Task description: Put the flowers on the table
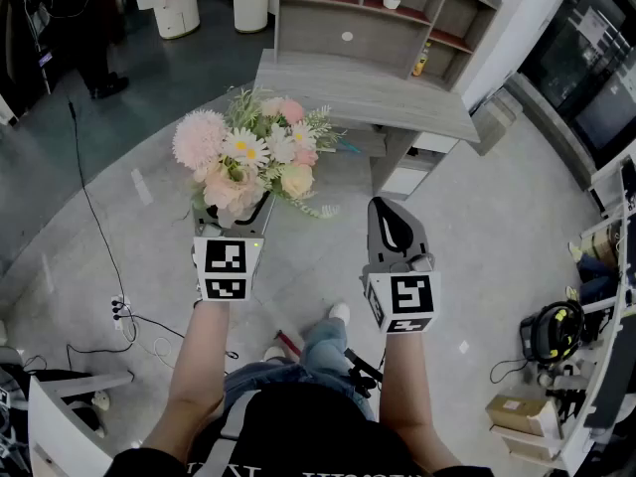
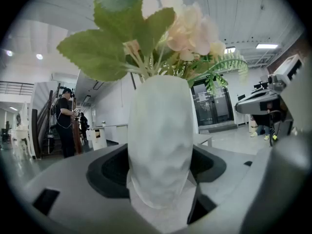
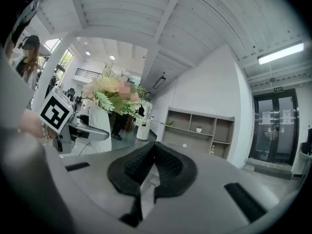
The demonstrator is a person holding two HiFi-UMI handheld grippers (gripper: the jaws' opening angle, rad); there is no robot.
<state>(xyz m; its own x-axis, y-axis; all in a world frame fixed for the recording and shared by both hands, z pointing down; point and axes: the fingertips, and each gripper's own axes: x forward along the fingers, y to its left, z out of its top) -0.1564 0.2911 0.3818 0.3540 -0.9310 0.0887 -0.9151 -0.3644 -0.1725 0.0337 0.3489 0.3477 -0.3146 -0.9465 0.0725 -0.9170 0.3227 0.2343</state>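
The flowers are a pink, white and cream bunch standing in a white vase. My left gripper is shut on the vase, with its jaws set wide against both sides of the body. It holds the vase upright in the air, short of the grey table. The leaves and pale blooms rise above the jaws in the left gripper view. My right gripper hangs beside it to the right, shut, pads together, with nothing in it. The right gripper view shows the bouquet at its left.
A grey shelf unit stands behind the table, with a yellow bottle on it. A black cable runs across the floor at left. Boxes and gear crowd the right side. A person stands far off.
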